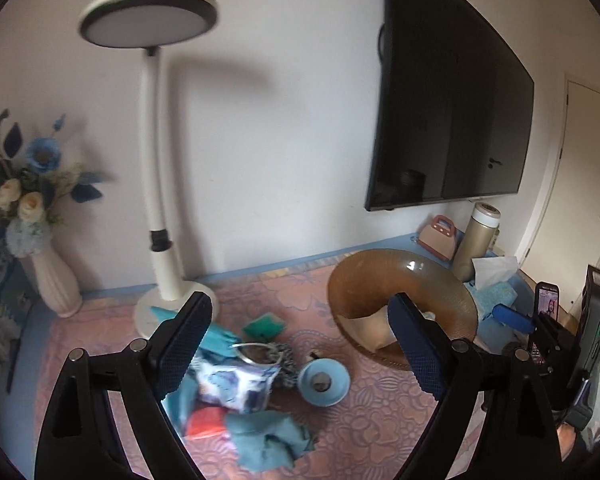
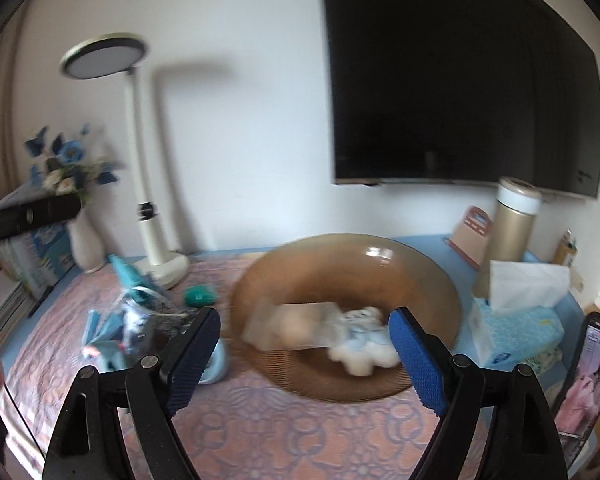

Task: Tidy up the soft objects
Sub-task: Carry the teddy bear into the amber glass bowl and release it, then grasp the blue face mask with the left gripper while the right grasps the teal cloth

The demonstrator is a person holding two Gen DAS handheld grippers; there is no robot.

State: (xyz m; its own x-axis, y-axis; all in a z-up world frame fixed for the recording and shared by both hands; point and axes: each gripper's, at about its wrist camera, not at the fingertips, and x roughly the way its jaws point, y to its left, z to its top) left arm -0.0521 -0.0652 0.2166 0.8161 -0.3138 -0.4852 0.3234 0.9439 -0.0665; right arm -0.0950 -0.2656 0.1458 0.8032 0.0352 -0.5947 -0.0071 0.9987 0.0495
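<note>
Scanning from the left, a white vase of blue flowers (image 1: 56, 280) and a round-headed desk lamp (image 1: 156, 200) are seen at the back of the desk (image 1: 380, 400), which is covered by a pink patterned cloth.

In front of the lamp base a loose heap of soft things is spread: teal cloths (image 1: 268, 440), a blue-and-white printed pouch (image 1: 236, 384), something red (image 1: 206, 420) and a green sponge (image 1: 264, 326). A small blue dish (image 1: 324, 380) lies just beside the heap.

The left gripper (image 1: 300, 344) is held above this heap with its fingers wide and nothing between them. For the next pick, one item at the top of the heap is best singled out, the fingers lowered astride a raised fold and closed only once the cloth is well between the pads, so that neighbours are not dragged along. The dish should be avoided.

Further right, the amber glass bowl (image 2: 340, 388) is seen to hold a tan piece (image 2: 284, 328) and a white-and-blue plush toy (image 2: 360, 344), blurred in the right wrist view. The right gripper (image 2: 304, 356) is poised just short of the bowl, fingers spread wide and empty. Anything carried over is best released low over the middle of the bowl, clear of its rim.

Behind the bowl stand a gold flask (image 2: 512, 220) and a tissue box (image 2: 516, 328), and a phone (image 2: 584, 384) at the far right.
</note>
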